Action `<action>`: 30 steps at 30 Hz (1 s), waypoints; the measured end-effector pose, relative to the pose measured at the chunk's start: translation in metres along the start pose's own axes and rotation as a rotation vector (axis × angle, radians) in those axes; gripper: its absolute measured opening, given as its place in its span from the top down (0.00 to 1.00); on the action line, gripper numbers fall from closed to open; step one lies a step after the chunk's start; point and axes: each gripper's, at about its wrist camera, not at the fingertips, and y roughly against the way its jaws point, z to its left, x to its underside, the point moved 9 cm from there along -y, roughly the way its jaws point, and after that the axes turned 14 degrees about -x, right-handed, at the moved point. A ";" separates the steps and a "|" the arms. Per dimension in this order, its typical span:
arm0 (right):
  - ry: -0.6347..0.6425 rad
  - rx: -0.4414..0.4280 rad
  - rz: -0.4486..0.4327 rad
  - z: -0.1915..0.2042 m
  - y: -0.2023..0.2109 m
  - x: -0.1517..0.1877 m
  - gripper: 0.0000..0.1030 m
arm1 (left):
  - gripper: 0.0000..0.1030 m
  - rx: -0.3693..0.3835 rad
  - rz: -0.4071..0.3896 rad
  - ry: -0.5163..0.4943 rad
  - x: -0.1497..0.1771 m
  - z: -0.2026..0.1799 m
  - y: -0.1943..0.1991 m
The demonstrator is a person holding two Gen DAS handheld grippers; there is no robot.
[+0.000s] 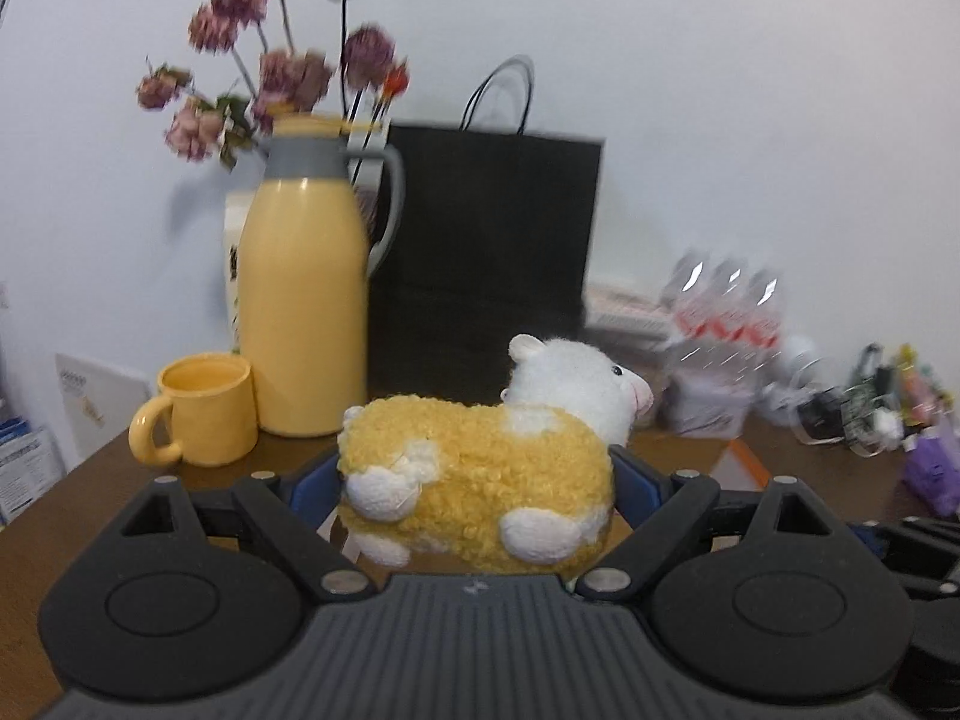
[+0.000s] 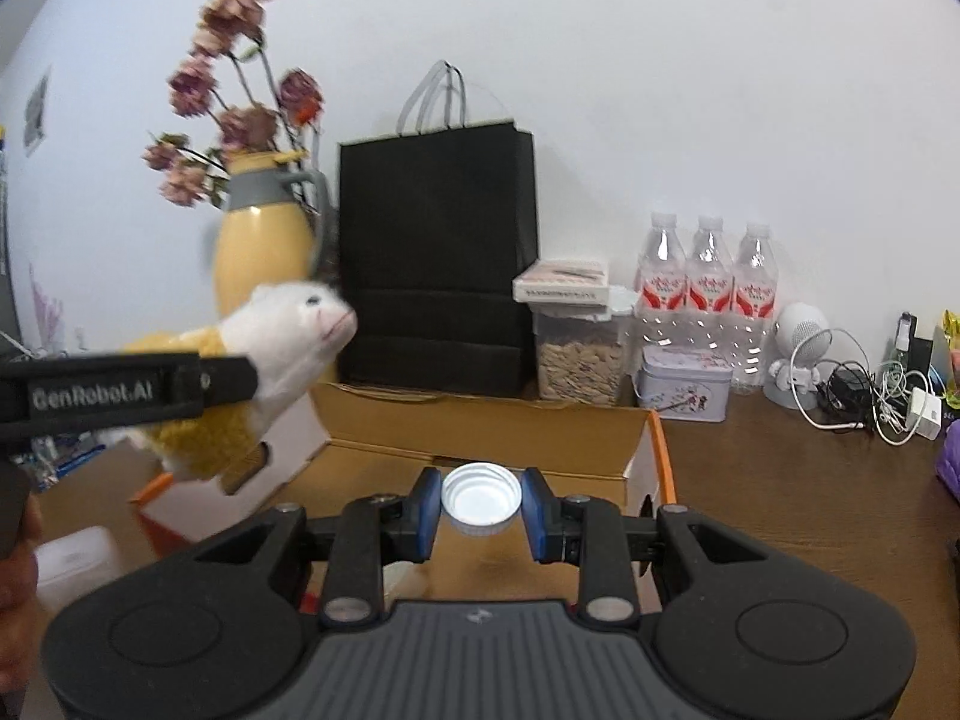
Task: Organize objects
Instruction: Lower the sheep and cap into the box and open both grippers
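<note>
A yellow and white plush sheep [image 1: 468, 462] hangs above the table, its head to the right. My left gripper [image 1: 474, 483] stands wide with its blue pads pressed on the toy's two ends. The right wrist view shows the same sheep [image 2: 288, 330] at the left, with one black finger [image 2: 120, 390] of the left gripper across it. My right gripper [image 2: 480, 507] is shut on a small white bottle cap [image 2: 480, 495], hollow side up. Below and just beyond the cap lies an open cardboard box [image 2: 480, 420].
At the back of the brown table [image 2: 780, 510] stand a yellow thermos jug [image 1: 306, 300], a yellow mug [image 1: 204, 414] and a black paper bag [image 2: 438, 252]. To the right are water bottles [image 2: 708, 288], a tin [image 2: 684, 384], a seed jar [image 2: 576, 360] and tangled cables [image 2: 870, 396].
</note>
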 end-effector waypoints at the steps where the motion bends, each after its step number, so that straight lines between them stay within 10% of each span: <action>1: -0.011 0.007 0.009 -0.005 -0.006 0.001 0.73 | 0.12 -0.018 0.016 -0.003 0.004 -0.002 -0.008; 17: -0.054 0.018 0.084 -0.021 -0.036 0.028 0.72 | 0.07 -0.080 0.068 -0.034 0.037 -0.013 -0.043; 22: -0.027 0.045 0.064 -0.018 -0.032 0.026 0.07 | 0.00 -0.063 0.035 0.013 0.032 -0.008 -0.036; 30: -0.033 0.050 0.055 -0.017 -0.029 0.025 0.00 | 0.00 -0.062 0.051 0.031 0.030 -0.005 -0.036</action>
